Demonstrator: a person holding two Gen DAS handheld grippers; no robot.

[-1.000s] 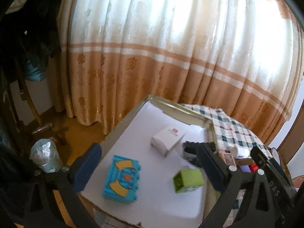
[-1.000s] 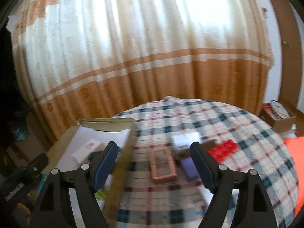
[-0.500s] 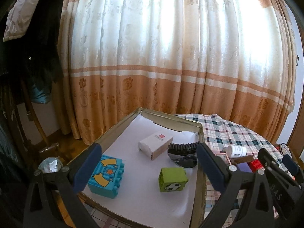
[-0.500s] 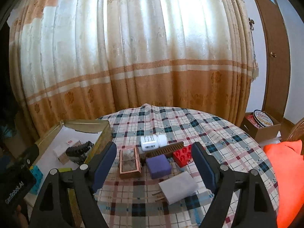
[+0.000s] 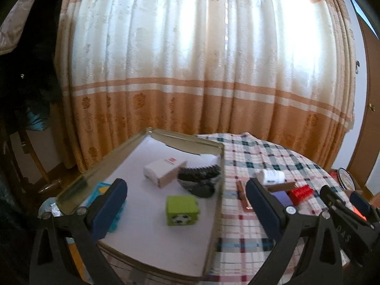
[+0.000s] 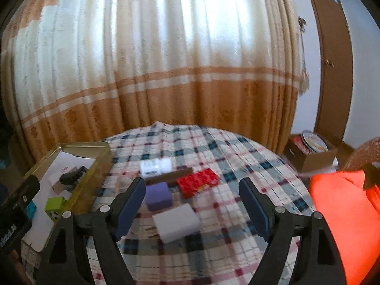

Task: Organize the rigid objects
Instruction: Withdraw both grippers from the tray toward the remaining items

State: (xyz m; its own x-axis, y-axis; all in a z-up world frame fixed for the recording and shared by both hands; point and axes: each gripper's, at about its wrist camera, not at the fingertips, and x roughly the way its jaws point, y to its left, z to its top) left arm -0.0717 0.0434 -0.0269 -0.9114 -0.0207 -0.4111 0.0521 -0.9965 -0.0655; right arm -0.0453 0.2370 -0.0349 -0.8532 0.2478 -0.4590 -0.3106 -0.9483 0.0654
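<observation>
A shallow gold tray (image 5: 215,232) with a white liner sits at the table's left. In it lie a green cube (image 5: 182,210), a white box (image 5: 165,171), a black brush (image 5: 199,179) and a blue block (image 5: 104,190). On the plaid cloth lie a white bottle (image 6: 155,166), a brown bar (image 6: 169,178), a red brick (image 6: 198,181), a purple block (image 6: 158,196), a white block (image 6: 175,222) and a thin pink frame (image 5: 243,196). My left gripper (image 5: 185,207) is open above the tray. My right gripper (image 6: 192,205) is open above the cloth. Both are empty.
An orange cushion (image 6: 342,213) lies at the right of the table. A cardboard box with a round tin (image 6: 311,147) stands on the floor beyond. A curtain (image 6: 154,71) hangs behind the table. A wooden door (image 6: 332,71) is at the far right.
Both cameras have swung right and tilted up; the tray's objects sit more to the left. The right gripper has come closer over the purple and white blocks. Both grippers stay open.
</observation>
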